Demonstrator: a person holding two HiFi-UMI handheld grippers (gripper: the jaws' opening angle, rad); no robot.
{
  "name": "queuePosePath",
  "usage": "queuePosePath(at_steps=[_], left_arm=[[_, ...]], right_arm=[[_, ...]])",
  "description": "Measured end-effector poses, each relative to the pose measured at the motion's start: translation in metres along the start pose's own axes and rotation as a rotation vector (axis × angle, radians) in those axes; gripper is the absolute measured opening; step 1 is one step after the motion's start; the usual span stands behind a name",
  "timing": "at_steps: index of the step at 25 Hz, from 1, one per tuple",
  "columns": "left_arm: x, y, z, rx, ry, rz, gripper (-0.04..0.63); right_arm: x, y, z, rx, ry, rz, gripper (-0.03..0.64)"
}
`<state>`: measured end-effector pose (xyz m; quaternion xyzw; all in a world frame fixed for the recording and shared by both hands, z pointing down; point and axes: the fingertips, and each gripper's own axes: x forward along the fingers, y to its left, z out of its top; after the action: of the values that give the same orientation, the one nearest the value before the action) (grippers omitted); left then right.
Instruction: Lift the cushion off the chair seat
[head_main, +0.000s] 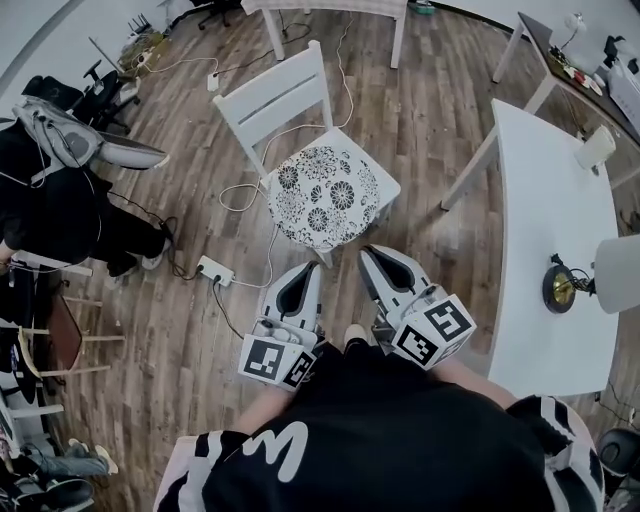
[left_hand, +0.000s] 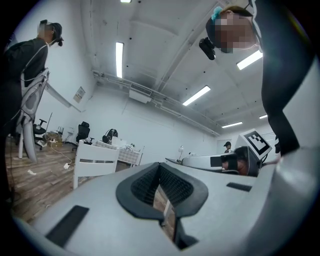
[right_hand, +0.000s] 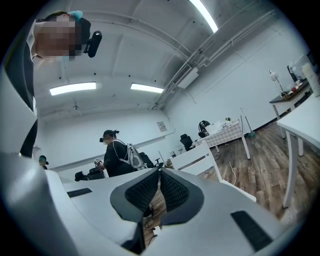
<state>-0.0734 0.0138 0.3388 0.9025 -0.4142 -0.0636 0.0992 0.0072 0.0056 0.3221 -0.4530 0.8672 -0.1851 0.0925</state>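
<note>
Status: cushion not yet lifted; both claws empty.
My left claw (head_main: 303, 270) and right claw (head_main: 374, 254) are both closed on nothing and held level, near but not touching the floral cushion (head_main: 322, 195), which lies flat on the white chair (head_main: 275, 95) seat. Outstanding, in my judgement: reach, open, grip an edge, lift.

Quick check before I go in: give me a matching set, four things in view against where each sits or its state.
Things:
1 cushion
2 power strip
3 lamp
4 left gripper

Places or states:
A on the white table
B on the chair seat
C on the floor
D jaws shut, nothing between them

Pairs: 1-B, 2-C, 3-A, 4-D
</note>
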Motion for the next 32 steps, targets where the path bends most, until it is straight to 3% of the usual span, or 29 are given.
queuePosePath(at_steps=[13, 26, 32], left_arm=[[0.012, 0.039, -0.021, -0.079, 0.051, 0.071, 0.005], [0.086, 0.114, -0.028, -0.119, 0.103, 0.044, 0.005], [0.127, 0.16, -0.016, -0.114, 0.108, 0.022, 0.005]], right_arm=[[0.029, -0.023, -0.022, 0.056, 0.084, -0.007, 0.028], [0.087, -0.083, -0.017, 0.07, 0.093, -0.139, 0.028], [0.142, -0.101, -0.018, 0.083, 0.111, -0.147, 0.028]])
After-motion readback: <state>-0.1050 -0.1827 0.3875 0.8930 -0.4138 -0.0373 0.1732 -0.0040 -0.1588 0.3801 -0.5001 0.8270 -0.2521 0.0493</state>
